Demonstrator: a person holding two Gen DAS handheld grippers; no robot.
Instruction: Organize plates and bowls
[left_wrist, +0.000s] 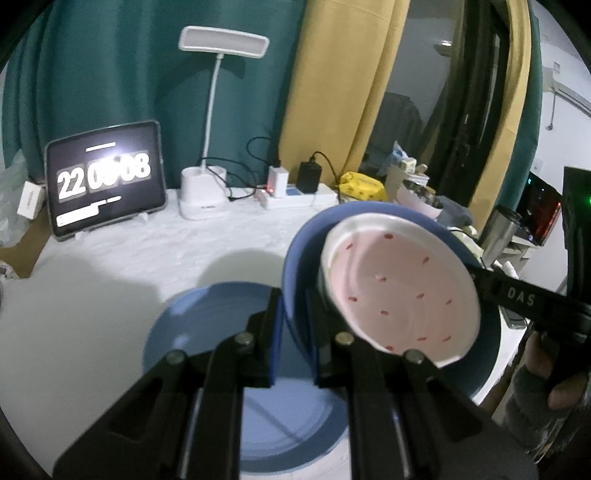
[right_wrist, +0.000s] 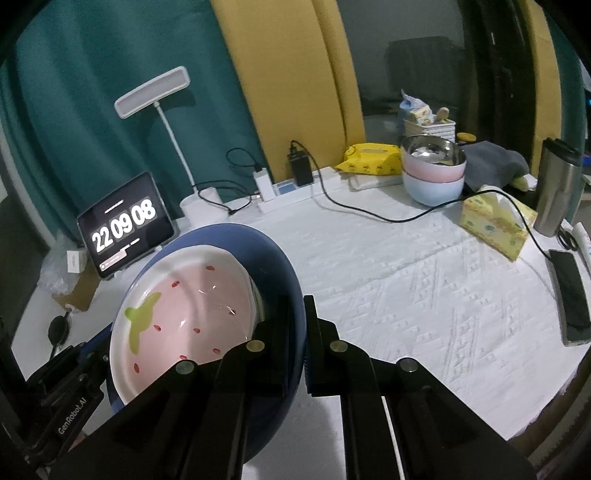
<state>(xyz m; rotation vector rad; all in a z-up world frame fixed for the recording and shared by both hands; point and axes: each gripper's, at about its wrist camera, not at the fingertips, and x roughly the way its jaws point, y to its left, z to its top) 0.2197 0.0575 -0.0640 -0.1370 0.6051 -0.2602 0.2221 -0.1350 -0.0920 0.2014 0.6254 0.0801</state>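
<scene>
Left gripper (left_wrist: 295, 328) and right gripper (right_wrist: 295, 336) both clamp blue plate (left_wrist: 480, 362) rim — pink strawberry plate (left_wrist: 399, 288) inside

Tablet (right_wrist: 125, 226) clock reads 22 09 08, left gripper (right_wrist: 70, 413) body marked GenRobot.AI, right gripper (left_wrist: 524, 297) marked DAS

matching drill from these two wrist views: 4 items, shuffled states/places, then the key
Items:
1. strawberry plate
2. light blue plate
3. steel bowl
4. phone

States:
A. flat on the tablecloth, under the left gripper
B. top of the bowl stack
C. inside the dark blue bowl, held tilted by the left gripper and the right gripper
D. near the table's right edge, cable attached

Pairs: 1-C, 2-A, 3-B, 4-D
</scene>
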